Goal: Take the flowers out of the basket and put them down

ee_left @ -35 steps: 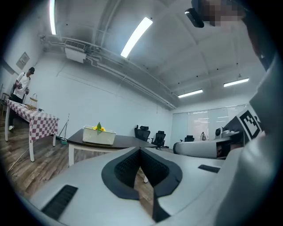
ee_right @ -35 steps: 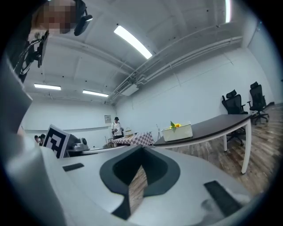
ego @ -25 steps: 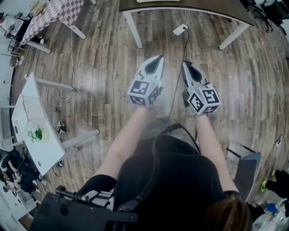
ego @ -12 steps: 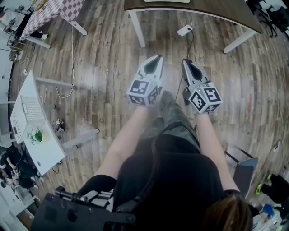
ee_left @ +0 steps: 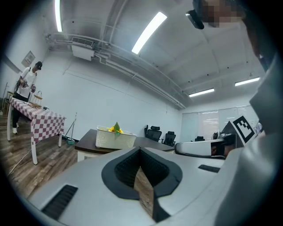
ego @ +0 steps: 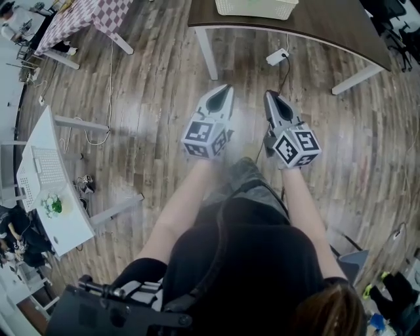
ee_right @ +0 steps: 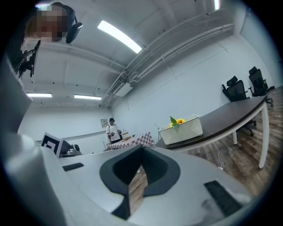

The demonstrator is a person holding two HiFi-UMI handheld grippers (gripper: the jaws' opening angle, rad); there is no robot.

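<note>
The left tool (ego: 224, 91) and right tool (ego: 270, 97), both pressed together and empty, point toward the white basket (ego: 256, 8) of flowers (ee_left: 116, 128) on the table (ego: 328, 26).

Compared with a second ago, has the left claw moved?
Yes. The left claw has come nearer the dark table ahead: less floor lies between them, and the basket on it now shows at the top edge.

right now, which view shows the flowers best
The right gripper view: the flowers stand out yellow and green above the basket rim. The left gripper view shows the flowers too, slightly smaller. The head view shows only the basket's edge, no blooms.
</note>
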